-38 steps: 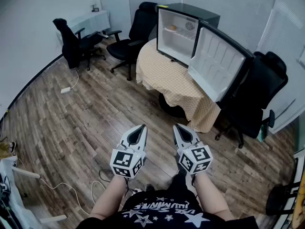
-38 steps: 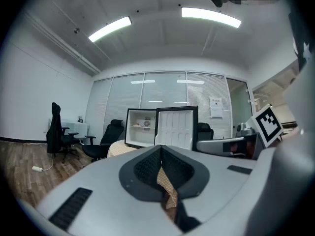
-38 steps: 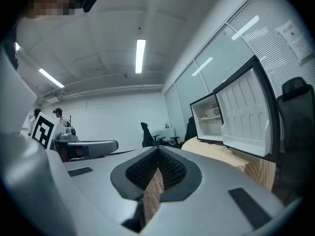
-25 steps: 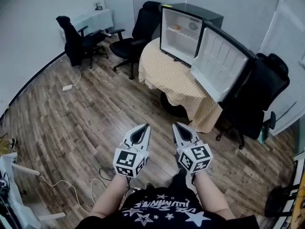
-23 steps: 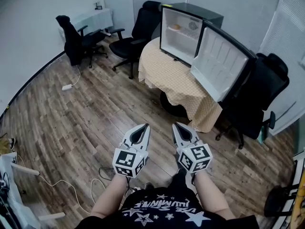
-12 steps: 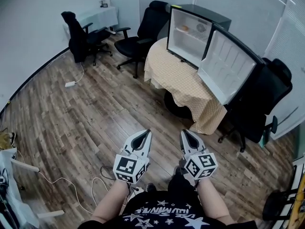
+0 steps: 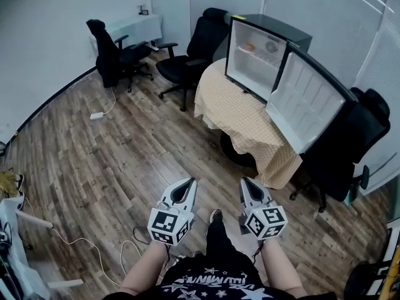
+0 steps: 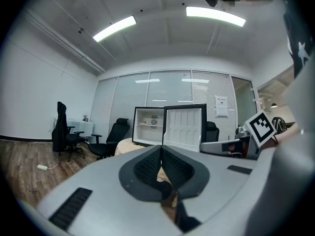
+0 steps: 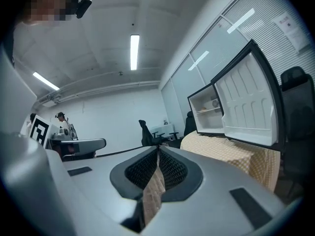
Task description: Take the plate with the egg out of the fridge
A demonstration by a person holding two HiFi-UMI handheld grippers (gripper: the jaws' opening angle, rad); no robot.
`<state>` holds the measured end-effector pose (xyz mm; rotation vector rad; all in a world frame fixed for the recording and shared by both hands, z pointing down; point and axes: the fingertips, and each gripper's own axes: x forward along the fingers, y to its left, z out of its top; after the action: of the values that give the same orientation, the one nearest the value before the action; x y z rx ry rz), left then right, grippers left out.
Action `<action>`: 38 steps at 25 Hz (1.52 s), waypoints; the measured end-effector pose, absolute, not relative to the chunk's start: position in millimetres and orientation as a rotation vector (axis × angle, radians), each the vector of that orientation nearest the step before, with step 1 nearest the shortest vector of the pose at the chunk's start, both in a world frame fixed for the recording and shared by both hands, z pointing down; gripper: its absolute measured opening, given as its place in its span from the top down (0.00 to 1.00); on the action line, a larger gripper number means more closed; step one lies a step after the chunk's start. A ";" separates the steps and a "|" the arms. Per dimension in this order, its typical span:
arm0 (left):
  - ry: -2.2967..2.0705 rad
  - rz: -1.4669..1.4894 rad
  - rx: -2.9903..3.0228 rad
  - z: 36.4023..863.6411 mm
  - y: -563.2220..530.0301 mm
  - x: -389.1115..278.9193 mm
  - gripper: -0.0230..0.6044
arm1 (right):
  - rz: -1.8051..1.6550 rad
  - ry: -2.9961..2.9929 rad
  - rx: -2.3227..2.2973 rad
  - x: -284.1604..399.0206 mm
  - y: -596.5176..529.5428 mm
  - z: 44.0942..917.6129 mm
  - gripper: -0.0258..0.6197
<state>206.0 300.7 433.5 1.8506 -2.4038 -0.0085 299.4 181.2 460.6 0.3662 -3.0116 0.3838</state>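
Head view: the fridge [image 7: 253,58] stands open on the far table [image 7: 234,114]. The plate with the egg [image 7: 250,47] seems to lie on its upper shelf, well apart from the left gripper [image 7: 189,182] and the right gripper [image 7: 244,181].

Left gripper view: jaws clenched, empty.

Right gripper view: the same. It is better to approach first, release one gripper's jaws, then keep the plate level.

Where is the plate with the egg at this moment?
In the head view, upper right: the plate sits on the top shelf of the open fridge, which stands on the cloth-covered table.
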 end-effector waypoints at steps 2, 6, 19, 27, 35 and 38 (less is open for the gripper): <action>-2.409 0.015 1.846 434.0 290.6 193.6 0.95 | 0.408 -3.009 0.353 282.5 166.9 463.9 0.91; -2.399 0.029 1.820 440.9 262.8 162.5 0.95 | 0.454 -3.005 0.343 247.6 135.5 470.6 0.91; -2.361 0.047 1.842 430.5 135.2 78.6 0.95 | 0.501 -3.035 0.415 169.9 -2.3 458.1 0.91; -2.372 0.045 1.827 426.1 88.6 39.2 0.95 | 0.507 -3.022 0.377 128.4 -45.2 460.9 0.91; -2.408 0.019 1.754 430.9 66.8 0.5 0.95 | 0.500 -3.004 0.283 85.1 -70.1 469.6 0.91; -2.418 0.056 1.732 435.9 67.2 -10.2 0.95 | 0.495 -2.996 0.251 71.9 -77.2 474.4 0.91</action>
<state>-10.2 67.2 435.9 1.7320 -2.4181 0.0559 71.9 -77.2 474.4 0.2509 -2.9962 0.4949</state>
